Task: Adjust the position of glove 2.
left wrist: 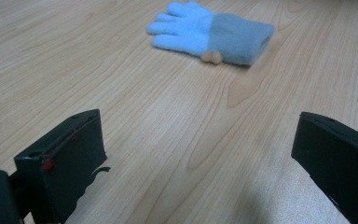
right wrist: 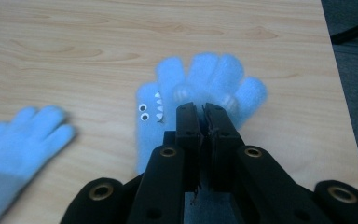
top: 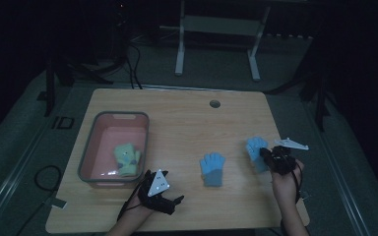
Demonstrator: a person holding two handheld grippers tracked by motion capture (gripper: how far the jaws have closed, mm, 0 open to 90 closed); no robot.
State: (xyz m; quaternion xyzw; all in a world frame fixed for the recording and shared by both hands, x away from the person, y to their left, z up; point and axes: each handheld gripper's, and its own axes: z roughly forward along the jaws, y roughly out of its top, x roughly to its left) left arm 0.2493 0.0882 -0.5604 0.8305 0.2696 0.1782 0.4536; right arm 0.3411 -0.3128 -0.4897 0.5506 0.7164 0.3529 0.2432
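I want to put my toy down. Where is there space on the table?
The far half of the table, beyond the pink bin and both blue gloves, is bare, except for a small hole. Bare wood also lies between bin and middle glove. The near side is crowded by both grippers.

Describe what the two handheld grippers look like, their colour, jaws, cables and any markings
Both are black. The left gripper carries a grey three-cornered plate with small dots, and a black cable trails by the wrist. Its jaws are blocky, with a small red mark on one. The right gripper bears a similar grey plate; its linkage arms have brass-coloured rivets. Both forearms look bare.
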